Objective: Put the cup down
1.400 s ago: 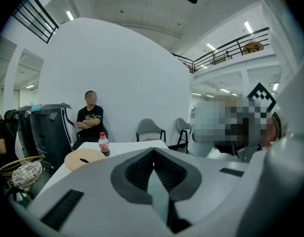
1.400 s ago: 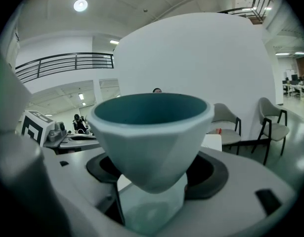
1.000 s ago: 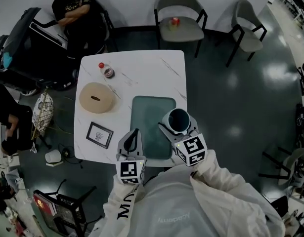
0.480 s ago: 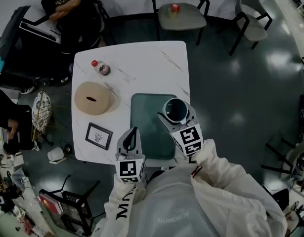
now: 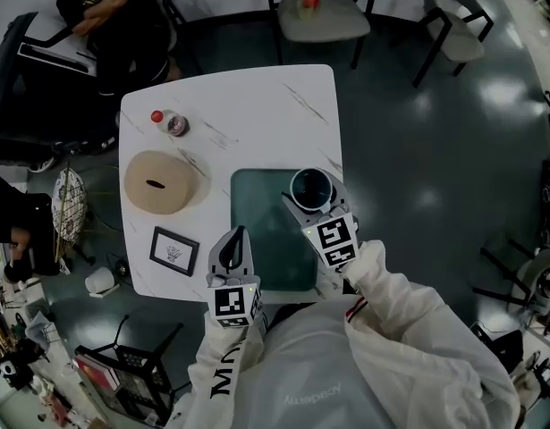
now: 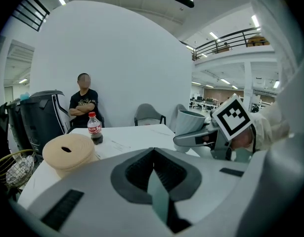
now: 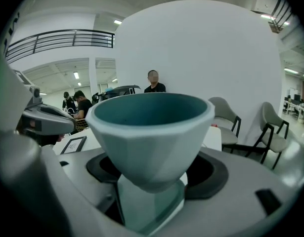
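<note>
White marbled table (image 5: 257, 105) on dark glossy floor (image 5: 418, 150), grey chairs (image 5: 333, 23) beyond; green mat (image 5: 261, 213) at near edge. Mezzanine railing (image 7: 58, 38) visible only in gripper views, floor only from head view. Cup (image 5: 311, 189) pale, faceted, teal inside, narrow-based, clamped in right gripper (image 5: 312, 202) over mat's far right corner. Left gripper (image 5: 238, 232) jaws together, empty.

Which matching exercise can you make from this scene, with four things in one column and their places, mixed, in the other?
Things:
1 cup
2 bottle
3 round beige box
4 framed picture

Places:
A near edge of the table, on the left
B in the right gripper
C far left corner of the table
D between bottle and framed picture

Pairs: 1-B, 2-C, 3-D, 4-A
</note>
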`<state>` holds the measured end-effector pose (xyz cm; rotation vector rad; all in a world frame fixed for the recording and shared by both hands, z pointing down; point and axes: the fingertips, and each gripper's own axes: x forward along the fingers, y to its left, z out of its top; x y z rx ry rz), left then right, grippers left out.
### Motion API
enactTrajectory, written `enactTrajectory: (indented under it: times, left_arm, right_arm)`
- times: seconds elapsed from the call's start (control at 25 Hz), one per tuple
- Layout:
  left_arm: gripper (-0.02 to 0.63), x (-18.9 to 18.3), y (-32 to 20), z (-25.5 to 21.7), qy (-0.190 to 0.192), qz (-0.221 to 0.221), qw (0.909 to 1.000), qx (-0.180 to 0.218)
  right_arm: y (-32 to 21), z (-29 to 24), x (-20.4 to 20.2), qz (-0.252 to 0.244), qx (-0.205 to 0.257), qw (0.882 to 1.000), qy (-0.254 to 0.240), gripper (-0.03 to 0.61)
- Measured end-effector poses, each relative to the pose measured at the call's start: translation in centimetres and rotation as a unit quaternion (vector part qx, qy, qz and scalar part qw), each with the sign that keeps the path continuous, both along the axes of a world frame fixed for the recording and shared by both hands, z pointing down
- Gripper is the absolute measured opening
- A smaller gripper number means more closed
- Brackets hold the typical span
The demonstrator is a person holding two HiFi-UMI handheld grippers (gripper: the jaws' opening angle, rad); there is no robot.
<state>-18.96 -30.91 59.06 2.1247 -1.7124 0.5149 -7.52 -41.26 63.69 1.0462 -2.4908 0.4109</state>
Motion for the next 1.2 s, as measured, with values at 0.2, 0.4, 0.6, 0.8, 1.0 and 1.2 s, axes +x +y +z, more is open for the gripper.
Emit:
enactTrajectory:
  times: [0.2, 0.4, 0.6, 0.8, 1.0, 1.2]
  left_arm:
    - [0.011, 0.1, -0.4, 0.7, 0.001, 0.005, 1.0000, -0.008]
    - [0.011, 0.0, -0.6, 1.2, 0.003, 0.009, 0.9998, -0.015]
    - [0.011, -0.2, -0.6, 1.5, 0.005, 0.008, 0.9998, -0.019]
    - [0.011, -0.4, -0.5, 1.7, 0.005, 0.008, 0.9997, -0.022]
    - [0.011, -0.3, -0.2, 1.8, 0.006, 0.008, 0.9997, -0.024]
    - [0.011, -0.2, 0.1, 2.0, 0.011, 0.004, 0.9995, -0.030]
  right_arm:
    - [-0.8, 2.1, -0.2, 0.000, -0.004, 1.000, 0.017, 0.357]
    - [-1.1, 3.8, -0.2, 0.001, -0.011, 0.999, 0.030, 0.357]
    - [-1.0, 5.3, 0.0, 0.004, -0.020, 0.999, 0.040, 0.357]
    - [-0.7, 6.6, 0.2, 0.004, -0.029, 0.998, 0.047, 0.357]
    - [-0.4, 7.0, 0.1, 0.001, -0.031, 0.998, 0.049, 0.357]
    - [-0.3, 7.5, 0.0, -0.002, -0.027, 0.998, 0.055, 0.357]
